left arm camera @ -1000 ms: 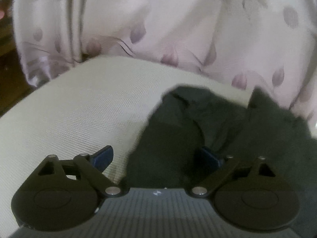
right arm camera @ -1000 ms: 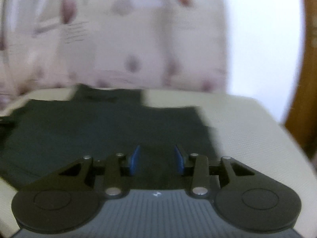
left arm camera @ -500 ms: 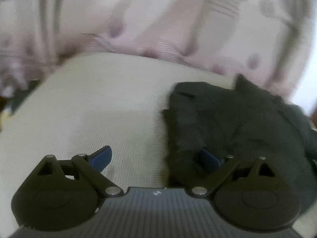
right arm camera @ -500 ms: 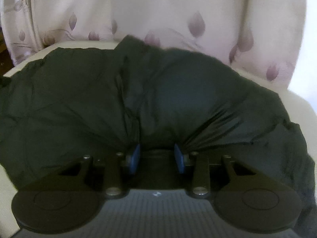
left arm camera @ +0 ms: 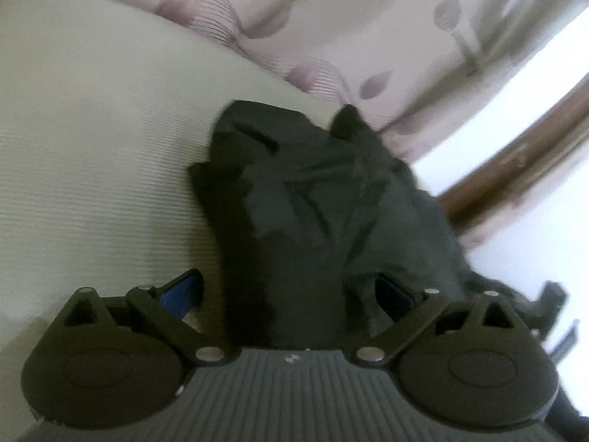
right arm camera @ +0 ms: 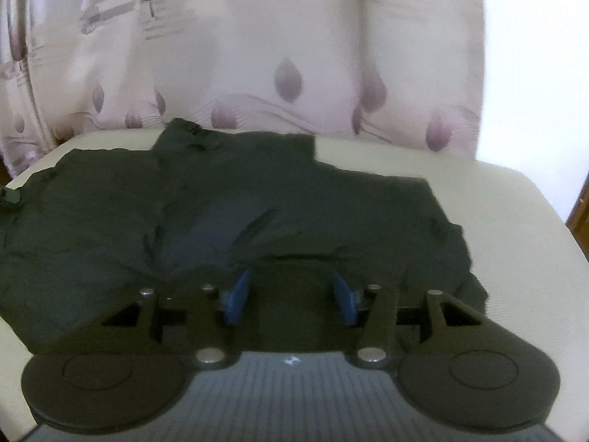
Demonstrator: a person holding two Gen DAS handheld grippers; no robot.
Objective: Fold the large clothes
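As right tool (right arm camera: 291, 294) jaws just opened, dark garment (right arm camera: 257, 213) now lies flatter

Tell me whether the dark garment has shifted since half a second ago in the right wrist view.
Yes. The dark garment has dropped flatter on the cream surface, baring more curtain; the right gripper has just been opening.

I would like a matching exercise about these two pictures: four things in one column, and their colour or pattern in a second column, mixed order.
Things:
1. garment
2. curtain
3. pads of the right gripper
4. cushioned surface

Colour or pattern:
A. blue
B. cream, finely ribbed
C. dark, near black
D. pale with purple leaf shapes

Pairs: 1-C, 2-D, 3-A, 4-B
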